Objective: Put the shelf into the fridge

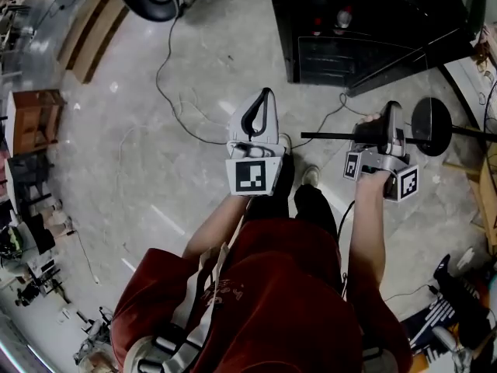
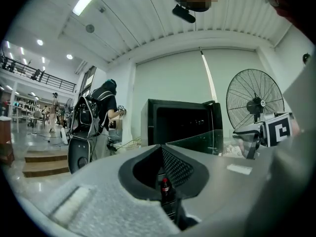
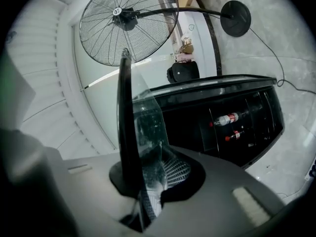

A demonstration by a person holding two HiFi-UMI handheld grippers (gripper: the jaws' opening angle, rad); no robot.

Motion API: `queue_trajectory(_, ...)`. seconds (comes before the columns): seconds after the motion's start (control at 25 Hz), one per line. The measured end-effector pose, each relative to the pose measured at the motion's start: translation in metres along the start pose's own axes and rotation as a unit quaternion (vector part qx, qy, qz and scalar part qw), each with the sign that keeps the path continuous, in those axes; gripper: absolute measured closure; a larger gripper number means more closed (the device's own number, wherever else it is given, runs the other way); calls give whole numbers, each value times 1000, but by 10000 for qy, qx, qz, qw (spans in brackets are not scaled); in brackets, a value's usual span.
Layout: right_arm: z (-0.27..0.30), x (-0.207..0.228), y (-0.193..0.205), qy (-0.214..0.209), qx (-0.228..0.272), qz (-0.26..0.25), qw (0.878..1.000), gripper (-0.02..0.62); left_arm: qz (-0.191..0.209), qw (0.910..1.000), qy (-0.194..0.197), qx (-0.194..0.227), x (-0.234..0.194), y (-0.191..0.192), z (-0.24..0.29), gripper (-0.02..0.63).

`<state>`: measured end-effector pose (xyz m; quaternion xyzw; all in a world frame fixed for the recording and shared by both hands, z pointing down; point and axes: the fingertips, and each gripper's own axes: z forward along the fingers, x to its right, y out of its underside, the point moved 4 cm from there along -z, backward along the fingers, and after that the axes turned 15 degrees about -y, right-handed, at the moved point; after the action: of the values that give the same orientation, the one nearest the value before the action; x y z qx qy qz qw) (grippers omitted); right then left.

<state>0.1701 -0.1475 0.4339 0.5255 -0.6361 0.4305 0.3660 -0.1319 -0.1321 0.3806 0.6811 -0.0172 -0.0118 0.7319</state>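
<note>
The shelf is a clear glass pane with a black edge, standing on its side between the jaws of my right gripper, which is shut on it. In the head view the shelf shows as a thin dark bar running left and right of my right gripper. The black fridge stands ahead on the floor, door open, with bottles inside. My left gripper hangs to the shelf's left, shut and holding nothing. Its own view looks at the fridge past its closed jaws.
A standing fan is right of the fridge, its round base close to my right gripper. Cables run across the pale floor. Wooden steps and a wooden cabinet lie left. A person with a backpack stands beyond.
</note>
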Motion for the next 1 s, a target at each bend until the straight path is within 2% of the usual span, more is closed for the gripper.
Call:
queue_trajectory(0.12, 15, 15, 0, -40, 18, 118, 9999, 566, -18, 9999, 83, -62, 7, 11, 10, 600)
queue_trajectory(0.28, 27, 32, 1, -141, -5, 25, 9999, 566, -47, 9999, 112, 15, 13, 25, 21, 600)
queue_trajectory(0.4, 33, 43, 1, -166, 10, -6, 9999, 566, -75, 9999, 61, -123, 12, 40, 26, 600)
queue_trajectory(1.0, 86, 62, 10, -366, 117, 97, 9992, 566, -220, 9991, -9, -350, 12, 72, 36, 600)
